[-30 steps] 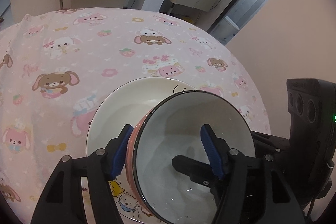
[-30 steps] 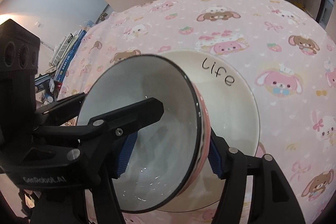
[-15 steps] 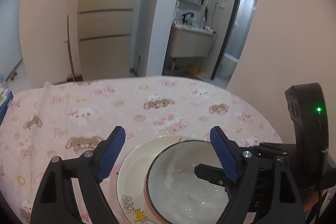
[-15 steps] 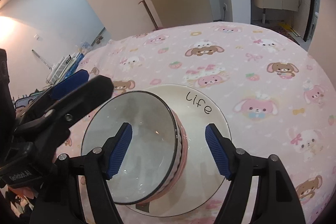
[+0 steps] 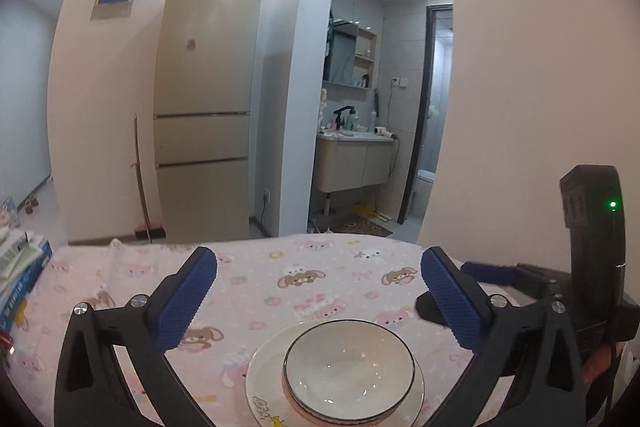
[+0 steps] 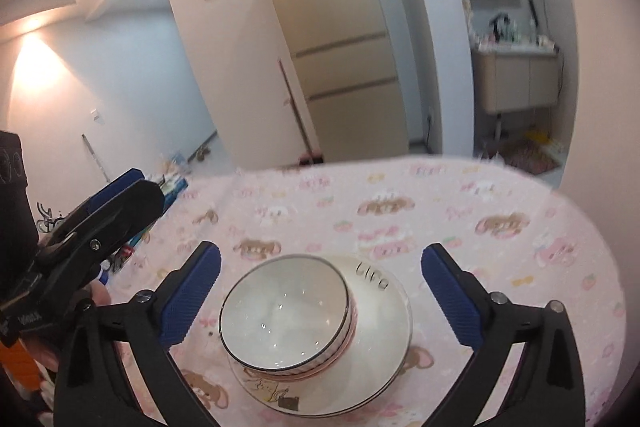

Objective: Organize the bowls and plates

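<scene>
Pink cartoon tablecloth (image 5: pixel 320 283) carries the bowl (image 5: pixel 348 373), which sits inside the plate (image 5: pixel 260 383) at lower centre, probably stacked to save space. Left gripper (image 5: pixel 316 299) and right gripper (image 6: pixel 320 291) are both opening, nothing between their jaws.

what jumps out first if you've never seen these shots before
The white bowl with a dark rim and pink outside sits inside a white plate printed with cartoon animals and black lettering, on a pink cartoon-bunny tablecloth. The left gripper and the right gripper frame it with blue pads, jaws opening and nothing between them. Behind stands a tall beige fridge.
</scene>
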Action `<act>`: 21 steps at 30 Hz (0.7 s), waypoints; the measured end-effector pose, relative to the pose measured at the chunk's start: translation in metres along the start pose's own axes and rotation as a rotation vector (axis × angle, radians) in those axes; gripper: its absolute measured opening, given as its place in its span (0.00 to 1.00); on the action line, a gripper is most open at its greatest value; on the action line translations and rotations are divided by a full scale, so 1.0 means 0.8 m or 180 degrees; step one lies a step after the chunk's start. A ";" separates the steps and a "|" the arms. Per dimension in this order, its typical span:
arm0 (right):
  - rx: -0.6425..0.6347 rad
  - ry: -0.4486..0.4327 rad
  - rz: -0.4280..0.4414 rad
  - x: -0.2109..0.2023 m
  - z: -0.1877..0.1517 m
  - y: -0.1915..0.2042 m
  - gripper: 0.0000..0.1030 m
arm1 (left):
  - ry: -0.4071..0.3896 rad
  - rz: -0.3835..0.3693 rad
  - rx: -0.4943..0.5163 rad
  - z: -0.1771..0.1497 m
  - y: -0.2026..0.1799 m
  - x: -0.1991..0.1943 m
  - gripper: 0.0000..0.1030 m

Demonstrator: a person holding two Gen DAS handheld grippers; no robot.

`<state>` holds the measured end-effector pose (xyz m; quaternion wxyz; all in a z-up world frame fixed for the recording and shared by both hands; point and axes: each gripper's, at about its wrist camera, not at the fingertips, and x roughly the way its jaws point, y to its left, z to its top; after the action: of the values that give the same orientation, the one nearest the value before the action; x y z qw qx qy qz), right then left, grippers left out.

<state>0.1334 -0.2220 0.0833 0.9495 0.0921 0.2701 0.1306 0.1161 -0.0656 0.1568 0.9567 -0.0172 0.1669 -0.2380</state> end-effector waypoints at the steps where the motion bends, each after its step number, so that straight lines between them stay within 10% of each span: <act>1: -0.0061 -0.0119 -0.0047 -0.013 0.001 0.004 1.00 | -0.0065 0.0037 -0.0012 0.003 0.001 -0.009 1.00; 21: -0.0728 -0.1559 -0.0712 -0.206 -0.051 0.080 1.00 | -0.1069 0.0646 0.0289 -0.034 -0.044 -0.223 1.00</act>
<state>-0.0362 -0.2058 0.1456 0.9991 -0.0171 0.0248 0.0285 -0.0567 -0.0132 0.1902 0.9899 0.0034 -0.0051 -0.1414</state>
